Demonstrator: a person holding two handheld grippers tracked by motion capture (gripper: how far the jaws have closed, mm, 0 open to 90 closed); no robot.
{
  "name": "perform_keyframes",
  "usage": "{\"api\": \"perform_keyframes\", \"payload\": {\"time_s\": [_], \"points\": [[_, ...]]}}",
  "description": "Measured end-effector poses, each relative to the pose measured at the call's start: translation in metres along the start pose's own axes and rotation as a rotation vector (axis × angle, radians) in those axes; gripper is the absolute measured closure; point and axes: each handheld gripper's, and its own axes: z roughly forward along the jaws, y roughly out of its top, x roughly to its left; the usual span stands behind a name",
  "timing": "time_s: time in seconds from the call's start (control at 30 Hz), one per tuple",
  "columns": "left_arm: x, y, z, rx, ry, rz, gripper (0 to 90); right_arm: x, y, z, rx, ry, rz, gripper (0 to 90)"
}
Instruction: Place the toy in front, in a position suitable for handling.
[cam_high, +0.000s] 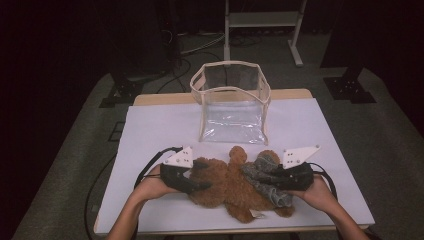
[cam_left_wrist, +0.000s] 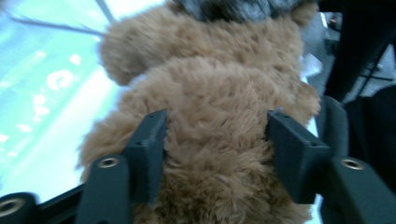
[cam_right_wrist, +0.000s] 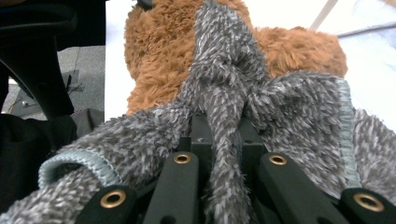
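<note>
The high view looked forward and down from above the person's side, taking in the whole white-covered table, with the clear bag at upper centre and the brown plush bear at lower centre. The left gripper view rode very close behind the left gripper, facing along the jaws into the bear's fur at frame centre. The right gripper view sat equally near on the right gripper, looking over the grey cloth toward the bear at upper left. All three views shared the bear.
</note>
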Motion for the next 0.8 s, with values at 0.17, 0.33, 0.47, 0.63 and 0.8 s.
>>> {"api": "perform_keyframes", "payload": {"time_s": [0.17, 0.33, 0.47, 0.63, 0.8], "points": [[-0.010, -0.004, 0.010, -0.011, -0.018, 0.000, 46.5, -0.003, -0.003, -0.010, 0.037, -0.001, 0.001, 81.3], [-0.019, -0.002, 0.017, -0.018, -0.012, 0.009, 47.4, -0.007, -0.008, -0.025, 0.087, -0.028, 0.014, 81.2], [-0.022, 0.002, 0.023, -0.009, -0.014, 0.026, 47.7, -0.011, -0.003, -0.035, 0.089, -0.057, 0.021, 80.9], [-0.023, 0.004, 0.025, -0.002, -0.013, 0.037, 47.5, -0.003, 0.026, -0.019, 0.016, -0.035, -0.034, 80.9], [-0.027, 0.004, 0.022, 0.007, -0.003, 0.045, 46.8, -0.002, 0.038, 0.020, 0.024, 0.017, -0.048, 80.8]]}}
